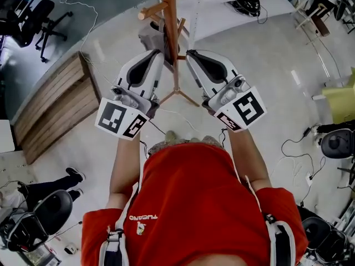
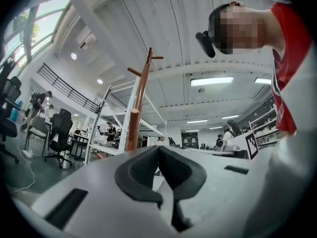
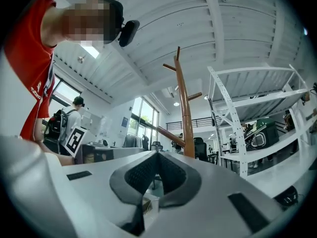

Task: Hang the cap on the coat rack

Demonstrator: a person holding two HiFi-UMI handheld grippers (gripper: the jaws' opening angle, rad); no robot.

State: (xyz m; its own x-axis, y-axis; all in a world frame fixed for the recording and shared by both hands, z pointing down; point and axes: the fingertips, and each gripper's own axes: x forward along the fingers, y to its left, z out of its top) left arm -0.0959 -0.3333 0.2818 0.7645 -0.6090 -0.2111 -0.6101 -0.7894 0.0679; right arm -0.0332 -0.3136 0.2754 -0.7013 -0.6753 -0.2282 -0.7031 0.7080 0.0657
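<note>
Cap: not identified with certainty; a grey shape [image 1: 148, 37] left of the pole, under a peg in the upper centre of the head view, was possibly it. As fabric headwear it would likely be light and soft with a stiffer brim, best pinched at the brim or back band. Coat rack [image 1: 173, 32]: wooden, upright, between the two grippers. Left gripper [image 2: 159, 150] and right gripper [image 3: 158, 153]: each had its jaws closed together, tips meeting, holding nothing.
</note>
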